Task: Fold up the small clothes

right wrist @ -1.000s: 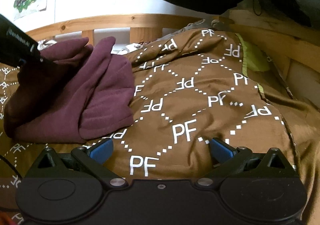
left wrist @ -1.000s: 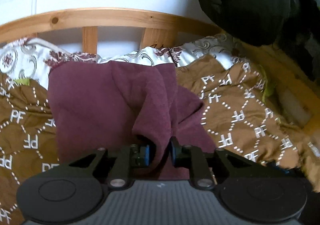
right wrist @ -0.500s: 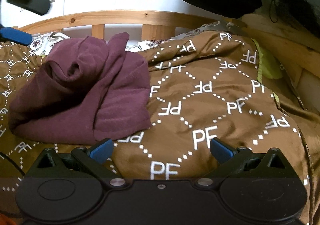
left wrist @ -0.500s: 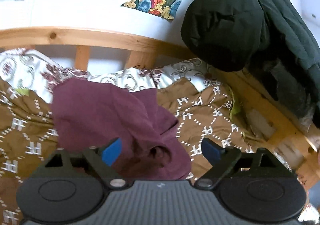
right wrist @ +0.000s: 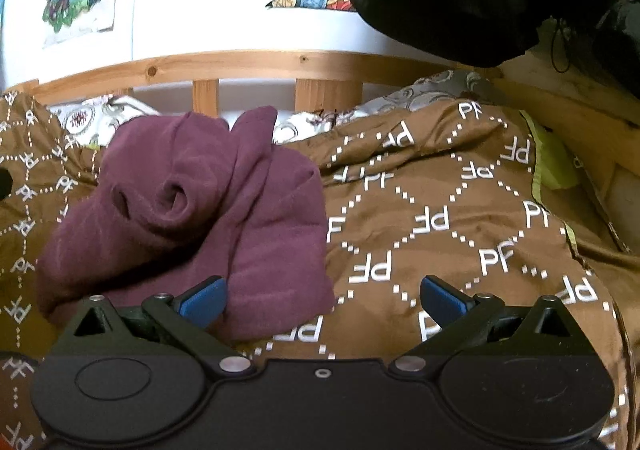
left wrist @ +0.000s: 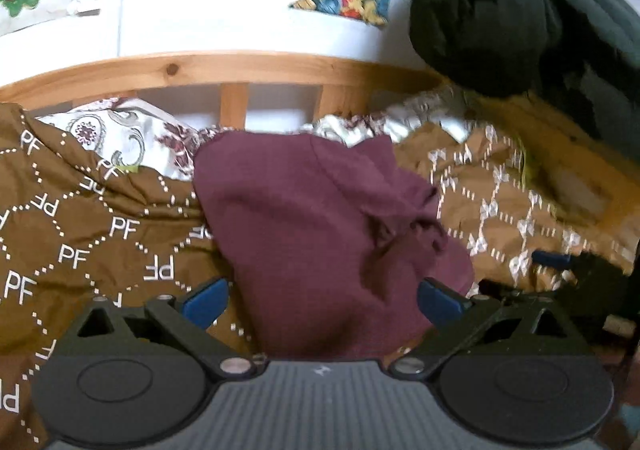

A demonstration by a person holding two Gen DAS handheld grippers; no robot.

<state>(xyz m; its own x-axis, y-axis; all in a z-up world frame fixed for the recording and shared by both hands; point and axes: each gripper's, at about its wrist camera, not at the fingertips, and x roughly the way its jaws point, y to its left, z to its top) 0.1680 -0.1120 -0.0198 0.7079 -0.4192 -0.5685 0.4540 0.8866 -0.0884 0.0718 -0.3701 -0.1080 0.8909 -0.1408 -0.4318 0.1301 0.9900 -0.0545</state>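
A maroon fleece garment (left wrist: 312, 217) lies in a rumpled heap on the brown quilt, with a rolled opening showing on its top in the right wrist view (right wrist: 180, 209). My left gripper (left wrist: 320, 298) hovers just before its near edge. Its jaws are opening wide; the cloth lies below and between the blue pads, which do not press on it. My right gripper (right wrist: 322, 298) is open over the quilt, its left pad (right wrist: 204, 300) just above the garment's right corner. The right gripper's blue pad (left wrist: 552, 258) shows at the right of the left wrist view.
A wooden bed rail (right wrist: 248, 65) runs along the back. The brown "PF" quilt (right wrist: 440, 209) covers the bed, over a floral sheet (left wrist: 120, 133). A dark jacket (left wrist: 500, 17) hangs at the upper right. Posters are on the white wall.
The left gripper let go of the maroon cloth, opened wide and drew back. The lifted fold dropped into a heap. The right gripper stayed open and drifted a little toward the garment.
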